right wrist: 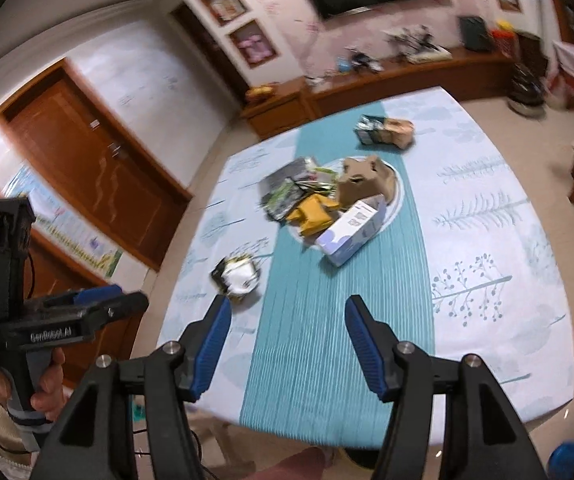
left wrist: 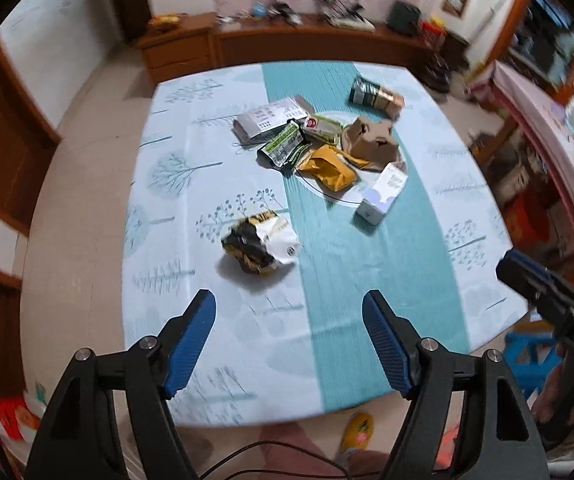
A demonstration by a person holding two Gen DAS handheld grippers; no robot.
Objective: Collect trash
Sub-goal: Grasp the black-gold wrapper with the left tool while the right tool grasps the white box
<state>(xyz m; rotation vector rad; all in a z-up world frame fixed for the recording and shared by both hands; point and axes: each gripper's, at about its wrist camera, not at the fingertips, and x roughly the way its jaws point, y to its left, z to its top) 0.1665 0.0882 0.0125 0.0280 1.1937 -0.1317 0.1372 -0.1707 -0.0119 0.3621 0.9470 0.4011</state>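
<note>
Both the left gripper (left wrist: 289, 308) and right gripper (right wrist: 289, 312) hover wide open and empty above the near edge of the pale tree-print tabletop (left wrist: 175, 152). A crumpled black-and-white wrapper (left wrist: 261, 246) lies left of the teal centre stripe, with mixed cardboard and packet trash (left wrist: 327, 148) piled mid-tabletop.

Bare cloth between me and the crumpled wrapper (left wrist: 261, 245), trash pile (left wrist: 327, 148) crowding beyond it, white box (left wrist: 383, 194) blocking its right side

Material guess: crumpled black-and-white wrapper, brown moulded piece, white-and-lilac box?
Crumpled wrapper: probably thin plastic or foil film; sharp creases, glossy highlights. Brown moulded piece: likely matte paper pulp, like an egg carton; dull, rounded humps. White-and-lilac box: printed cardboard, seemingly; flat faces, crisp edges.
</note>
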